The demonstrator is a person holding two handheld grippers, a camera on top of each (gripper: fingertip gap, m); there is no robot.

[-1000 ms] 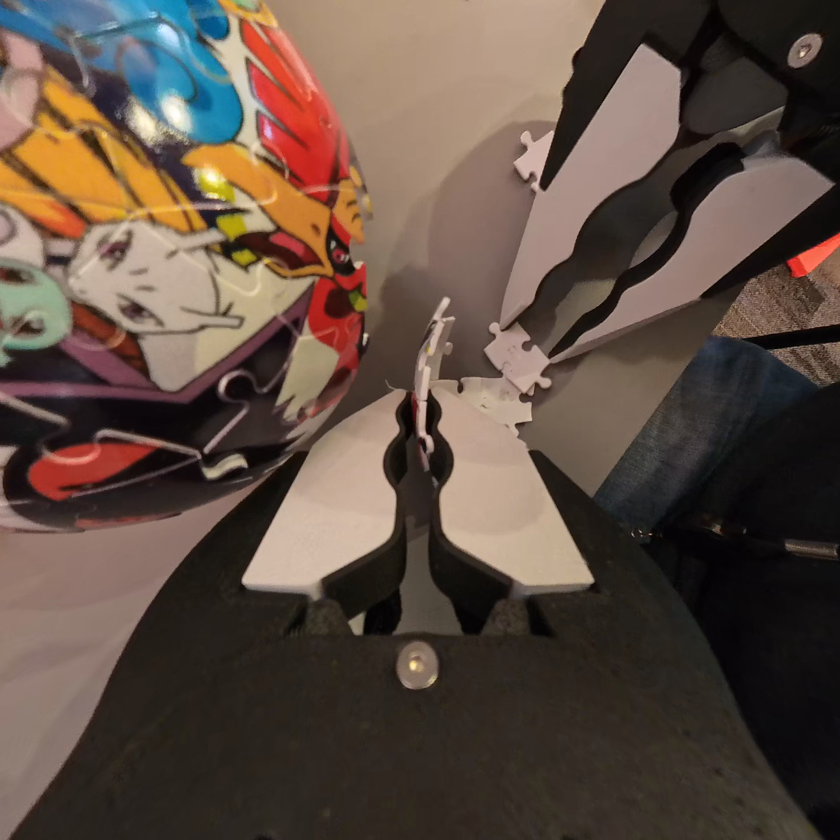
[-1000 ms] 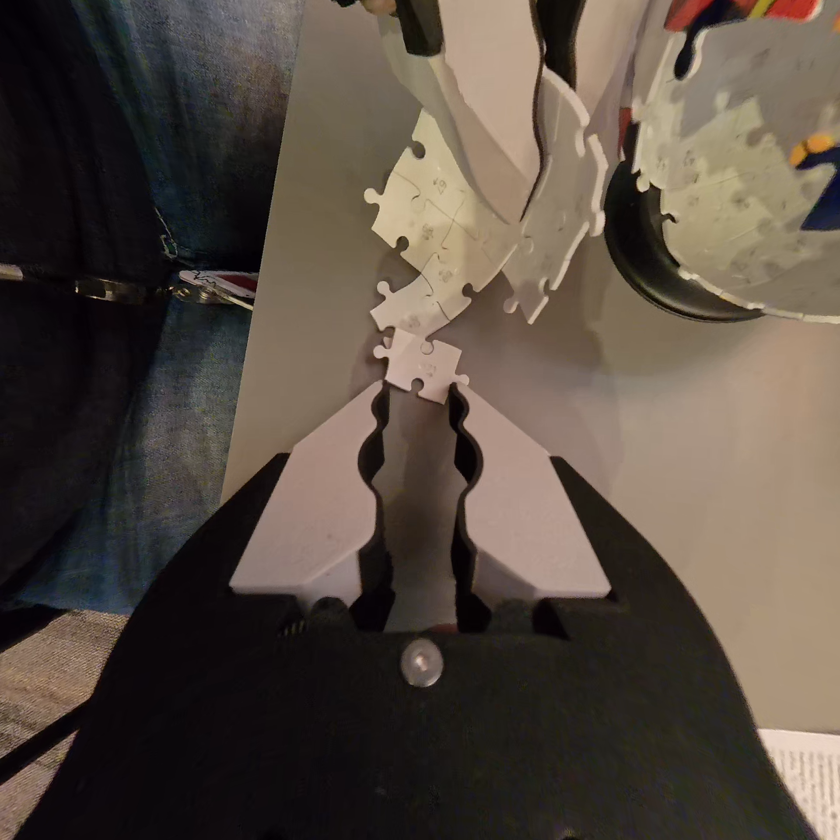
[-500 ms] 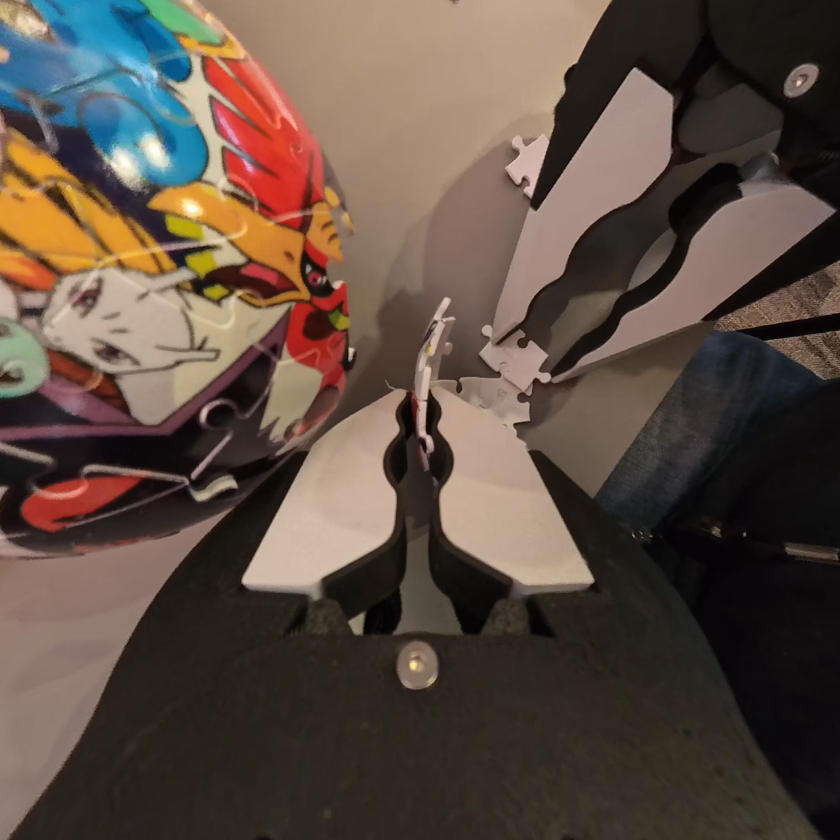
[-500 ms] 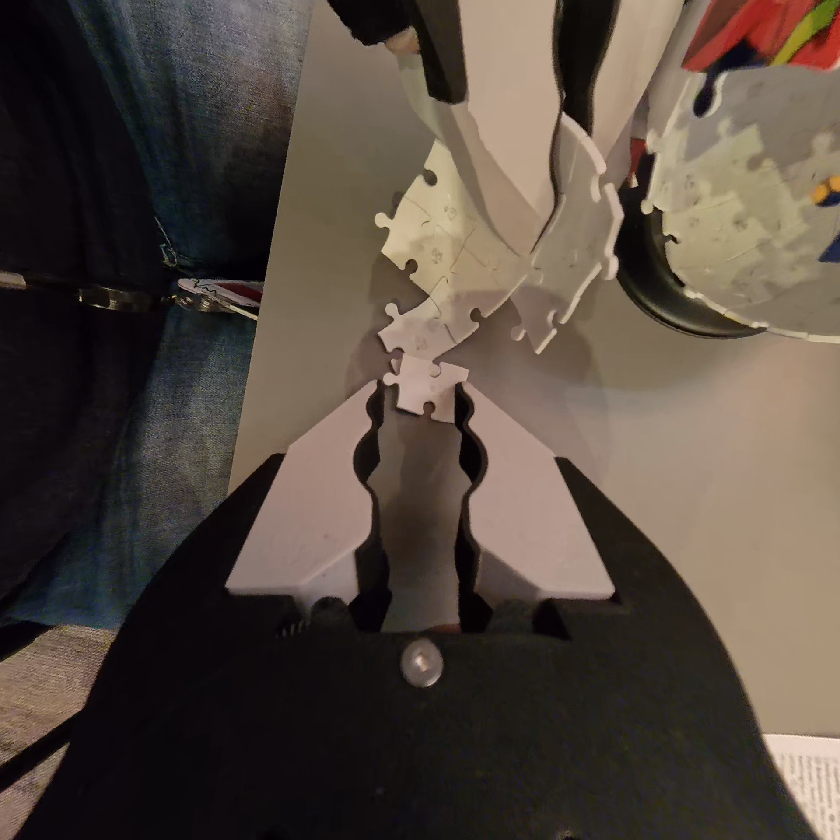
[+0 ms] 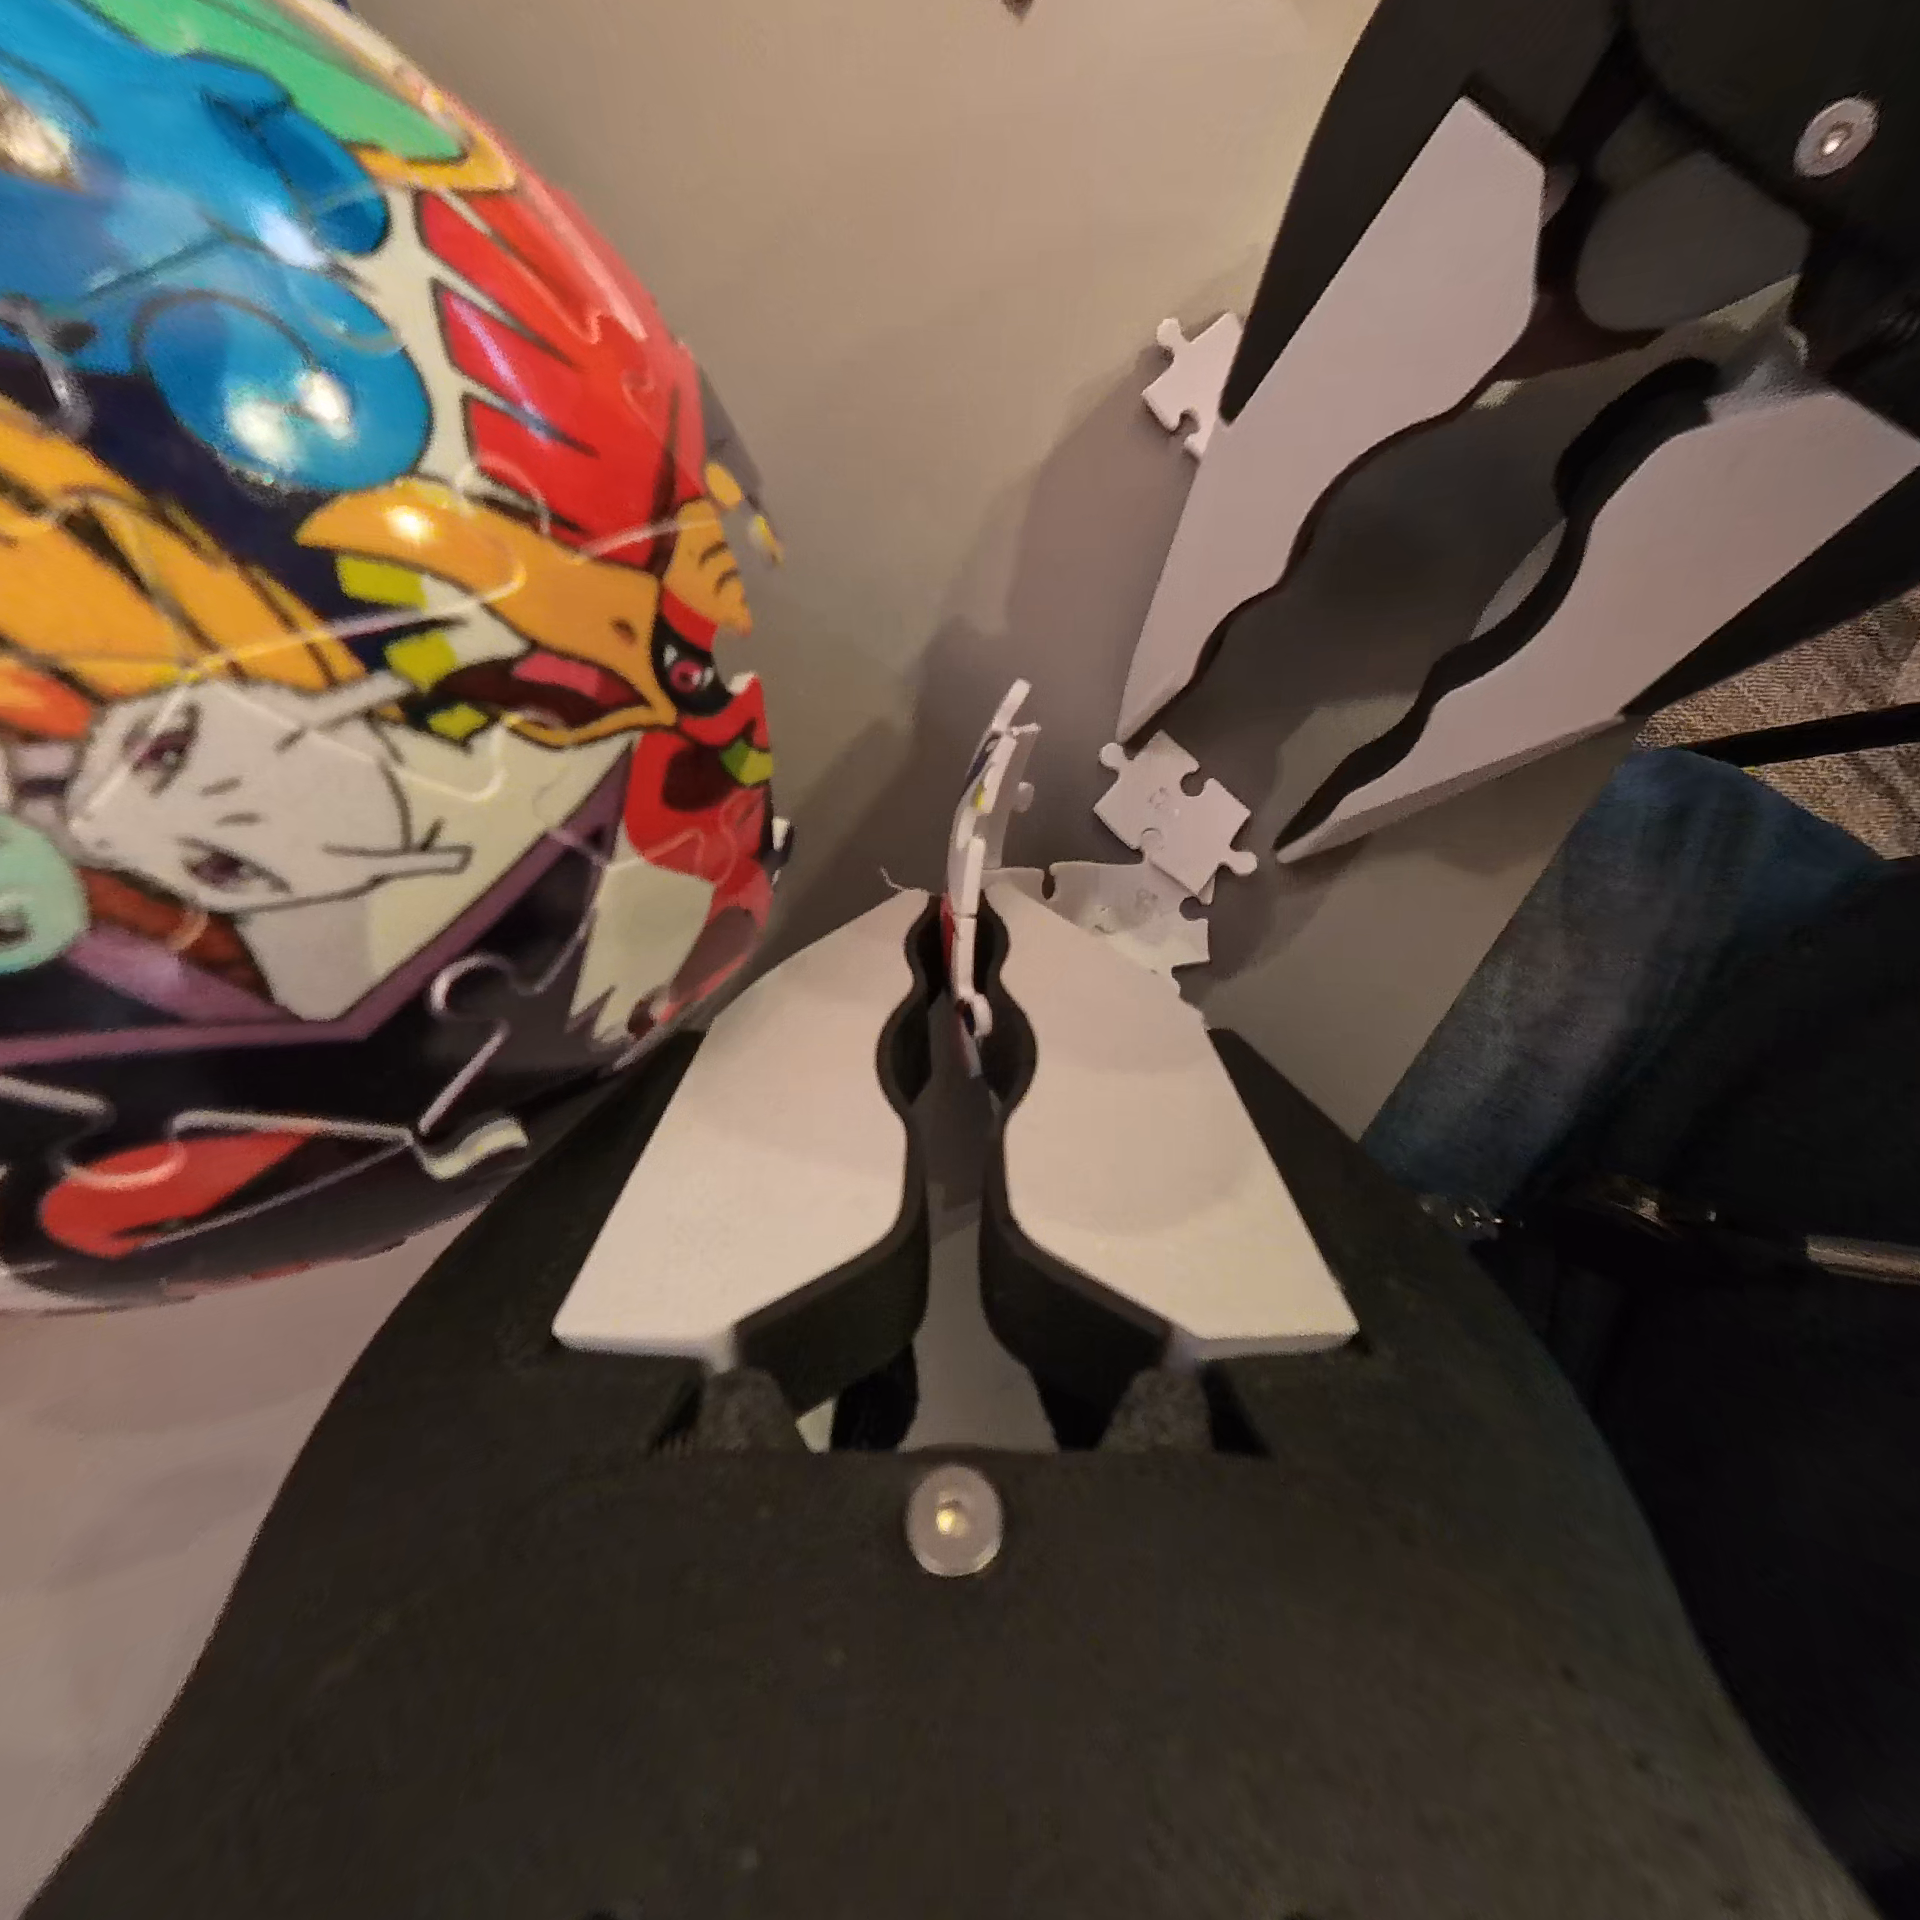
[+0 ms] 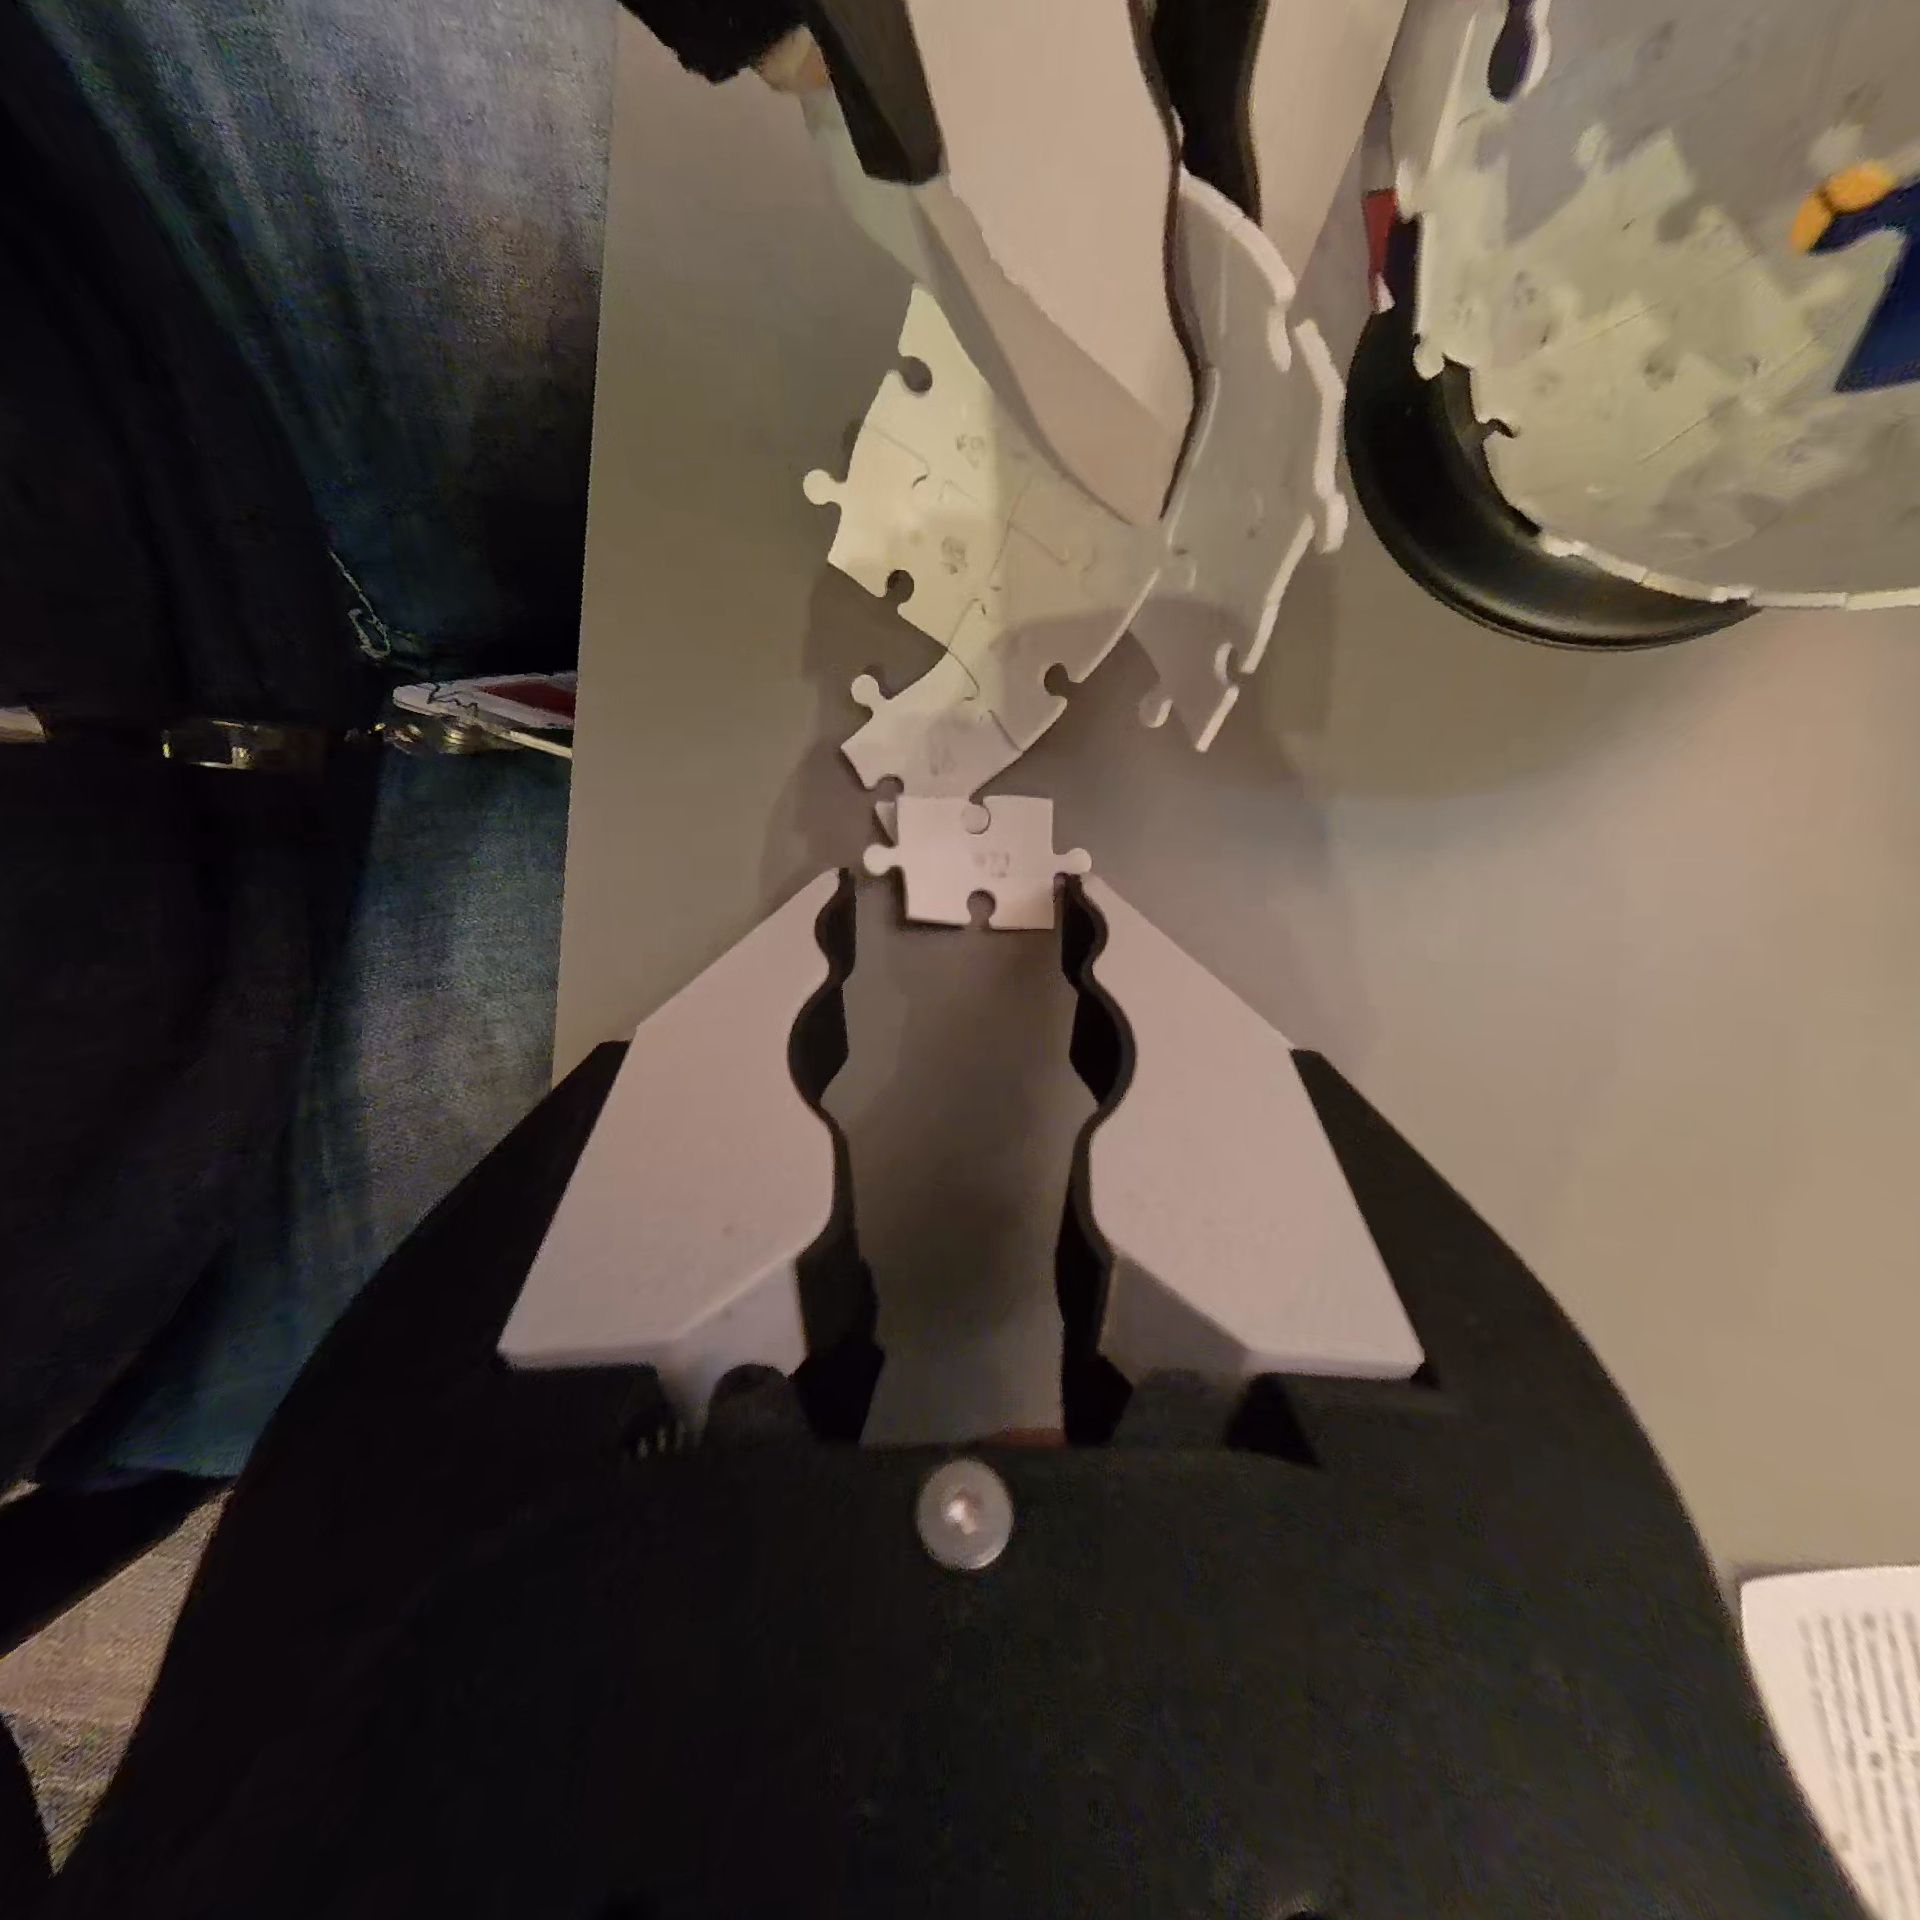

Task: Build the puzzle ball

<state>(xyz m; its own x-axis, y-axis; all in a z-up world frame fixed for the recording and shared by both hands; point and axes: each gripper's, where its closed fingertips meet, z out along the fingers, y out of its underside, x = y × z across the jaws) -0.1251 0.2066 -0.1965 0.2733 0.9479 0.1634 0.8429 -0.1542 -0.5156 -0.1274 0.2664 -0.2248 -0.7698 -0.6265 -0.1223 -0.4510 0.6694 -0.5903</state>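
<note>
The colourful puzzle ball (image 5: 364, 675) stands at the left; in the right wrist view its open side shows the white inside (image 6: 1662, 364), and it sits on a black ring stand (image 6: 1455, 540). My left gripper (image 5: 961, 914) is shut on a curved panel of joined pieces (image 5: 987, 800), seen edge-on. The right wrist view shows the panel's white back (image 6: 987, 540), held by the left gripper (image 6: 1174, 499). My right gripper (image 6: 961, 894) is shut on a single white piece (image 6: 977, 862), level, touching the panel's lower edge. The right gripper (image 5: 1205, 790) holds this piece (image 5: 1174, 810) just right of the panel.
A loose white piece (image 5: 1195, 374) lies on the grey table (image 6: 1558, 935) behind the right gripper. The table's edge (image 6: 587, 623) runs beside a person's jeans-clad legs (image 6: 312, 416). A printed sheet (image 6: 1849, 1766) lies at the lower right. There is about 7 cm between the tips of the two grippers.
My right gripper has brought the single piece forward and turned it level against the panel's lower edge. The left gripper with the panel has shifted slightly relative to the ball.
</note>
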